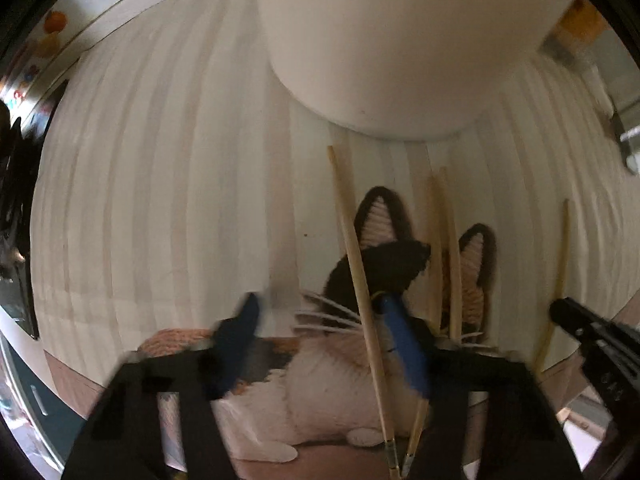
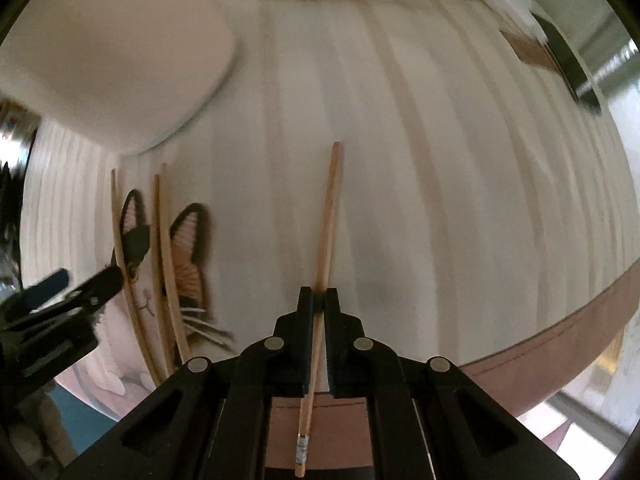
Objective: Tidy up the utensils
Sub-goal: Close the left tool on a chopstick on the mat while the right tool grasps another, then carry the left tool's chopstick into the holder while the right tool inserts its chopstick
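Note:
A wooden chopstick (image 1: 352, 240) lies across a cat-shaped mat (image 1: 384, 268) on the striped cloth. My left gripper (image 1: 320, 300) points down over it, open. The stick runs between its blue fingers, close by the right one and well apart from the left one. Two more chopsticks (image 1: 450, 248) lie side by side on the mat's right ear. In the right wrist view my right gripper (image 2: 319, 296) is shut on a single chopstick (image 2: 330, 208) that lies on the cloth. That gripper (image 1: 560, 310) and its stick (image 1: 563, 248) show at the right edge of the left view.
A large white rounded container (image 1: 380, 40) stands just beyond the chopsticks, also seen as the white container (image 2: 112, 60) at upper left. The striped cloth (image 2: 440, 160) ends at a brown border (image 2: 540, 344). A dark pan-like object (image 2: 568, 64) sits far right. My left gripper (image 2: 88, 278) appears at the left edge.

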The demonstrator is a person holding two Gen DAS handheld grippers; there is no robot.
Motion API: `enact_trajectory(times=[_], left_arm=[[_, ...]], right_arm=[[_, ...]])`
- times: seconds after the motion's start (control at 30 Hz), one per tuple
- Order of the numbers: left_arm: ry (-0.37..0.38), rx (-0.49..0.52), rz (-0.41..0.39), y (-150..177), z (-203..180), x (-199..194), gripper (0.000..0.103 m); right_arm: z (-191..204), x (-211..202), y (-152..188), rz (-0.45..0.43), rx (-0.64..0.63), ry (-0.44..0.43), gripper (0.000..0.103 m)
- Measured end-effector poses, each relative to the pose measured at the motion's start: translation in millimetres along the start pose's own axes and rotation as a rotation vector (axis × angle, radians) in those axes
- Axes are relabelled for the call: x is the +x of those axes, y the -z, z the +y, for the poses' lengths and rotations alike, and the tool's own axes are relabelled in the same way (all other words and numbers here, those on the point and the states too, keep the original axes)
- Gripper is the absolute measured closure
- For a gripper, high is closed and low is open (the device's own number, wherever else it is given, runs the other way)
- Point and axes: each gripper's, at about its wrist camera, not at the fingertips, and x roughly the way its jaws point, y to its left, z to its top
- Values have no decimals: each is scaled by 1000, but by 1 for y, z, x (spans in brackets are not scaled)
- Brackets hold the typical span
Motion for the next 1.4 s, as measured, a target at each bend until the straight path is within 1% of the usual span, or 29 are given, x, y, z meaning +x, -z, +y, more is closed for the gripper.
enact_trajectory(times=[0.03,0.07,0.1,0.17,0.33,0.37,0.43,0.5,0.6,0.73,0.8,0.87,1.0,1.17,1.23,1.33,1.4], left_arm=[[-6,2,-9,1,-2,-1,63],[-7,15,-16,2,-5,-2,69],[-10,28,-16,3,-7,-2,81],[-33,47,-14,6,-8,-2,94],[-57,19,13,20,15,1,98],[-56,8,18,25,20,1,98],[-63,2,27,30,25,3,98],[-61,1,16,32,27,3,98],[-70,6,18,38,32,2,98],[-78,11,19,43,28,2,97],[-78,6,21,34,27,5,97],[-79,4,20,33,26,4,97],[-76,-2,23,29,29,2,97],[-76,1,22,24,31,-2,97],[-78,2,19,24,30,-2,99],[-85,4,3,26,29,-3,99],[-110,15,-18,27,28,-5,99]], right_arm=[[-6,1,0,1,12,-10,94],[-12,3,0,4,22,-16,94],[-15,4,1,5,27,-22,94],[-20,7,4,4,26,-15,94],[-9,14,5,0,7,40,94],[0,16,6,-1,0,37,95],[6,21,10,20,-25,-1,96],[14,26,11,48,-65,-20,96],[27,31,17,53,-152,41,96],[36,34,17,74,-172,64,95],[42,37,17,102,-174,74,95],[54,36,6,115,-173,77,95],[48,40,3,99,-185,90,95],[53,46,11,99,-195,98,86],[60,36,-2,96,-200,105,86],[65,40,-2,86,-201,108,86],[67,40,1,76,-197,109,89]])
